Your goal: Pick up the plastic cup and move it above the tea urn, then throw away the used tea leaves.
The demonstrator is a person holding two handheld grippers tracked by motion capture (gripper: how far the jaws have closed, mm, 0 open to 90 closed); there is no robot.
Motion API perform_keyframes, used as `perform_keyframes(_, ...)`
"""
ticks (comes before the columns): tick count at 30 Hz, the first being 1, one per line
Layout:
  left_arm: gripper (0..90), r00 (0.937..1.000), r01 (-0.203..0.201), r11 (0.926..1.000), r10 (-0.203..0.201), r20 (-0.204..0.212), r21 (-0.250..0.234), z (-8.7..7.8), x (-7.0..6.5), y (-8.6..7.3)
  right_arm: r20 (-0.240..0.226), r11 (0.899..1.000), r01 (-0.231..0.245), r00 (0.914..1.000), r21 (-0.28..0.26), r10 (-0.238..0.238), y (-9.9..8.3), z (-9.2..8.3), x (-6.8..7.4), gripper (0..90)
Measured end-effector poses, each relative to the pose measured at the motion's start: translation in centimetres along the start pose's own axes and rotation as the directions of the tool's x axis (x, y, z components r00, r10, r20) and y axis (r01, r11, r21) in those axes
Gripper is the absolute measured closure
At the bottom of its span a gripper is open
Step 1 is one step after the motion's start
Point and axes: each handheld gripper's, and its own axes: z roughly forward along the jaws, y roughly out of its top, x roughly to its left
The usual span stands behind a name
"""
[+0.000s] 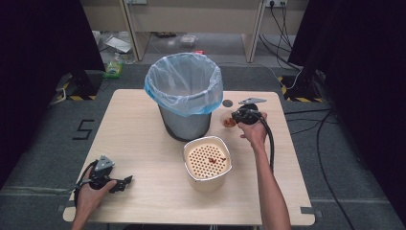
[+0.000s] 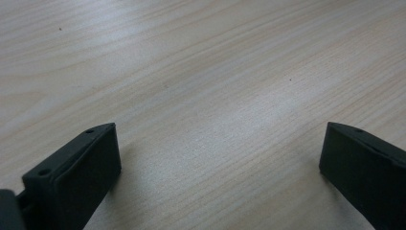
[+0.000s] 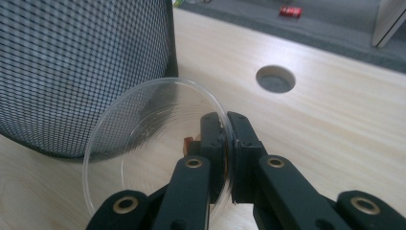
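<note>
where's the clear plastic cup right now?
The clear plastic cup is on the table's far right in the high view, beside the mesh bin, its rim pinched in the right gripper.

Table top (image 1: 143,143): pale wood, fine grain.
Mesh waste bin (image 1: 184,122): grey, lined with a translucent blue bag (image 1: 184,84).
Perforated round container (image 1: 207,163): cream, dotted holes, red bits.
Clear plastic cup (image 3: 148,139): transparent, reddish-brown pieces inside.
Right gripper (image 3: 229,139): black, brass-coloured rivets.
</note>
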Motion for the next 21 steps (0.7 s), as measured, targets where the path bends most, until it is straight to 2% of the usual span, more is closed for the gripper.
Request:
perform_keyframes(8,0.0,1.0000,0.000,1.0000,0.000,0.000,0.000,0.0,0.0,0.0,0.020,0.996,0.064,0.9979,-0.069,-0.062,0.4,-3.6,0.6,86.6)
perform_keyframes(12,0.0,1.0000,0.000,1.0000,0.000,0.000,0.000,0.0,0.0,0.0,0.039,0.987,0.119,0.9925,-0.105,-0.116,0.3,-5.4,1.3,86.6)
perform_keyframes(15,0.0,1.0000,0.000,1.0000,0.000,0.000,0.000,0.0,0.0,0.0,0.045,0.977,0.162,0.9866,-0.138,-0.157,0.2,-6.8,2.3,86.5)
perform_keyframes(16,0.0,1.0000,0.000,1.0000,0.000,0.000,0.000,0.0,0.0,0.0,0.045,0.977,0.162,0.9866,-0.138,-0.157,0.2,-6.8,2.3,86.5)
perform_keyframes(17,0.0,1.0000,0.000,1.0000,0.000,-0.001,0.000,0.0,0.0,0.0,0.053,0.966,0.202,0.9792,-0.163,-0.196,0.0,-7.7,3.3,86.5)
perform_keyframes(21,0.0,1.0000,-0.001,1.0000,0.001,0.000,0.001,0.0,0.0,0.0,0.071,0.936,0.282,0.9594,-0.213,-0.273,-0.6,-9.6,5.6,86.5)
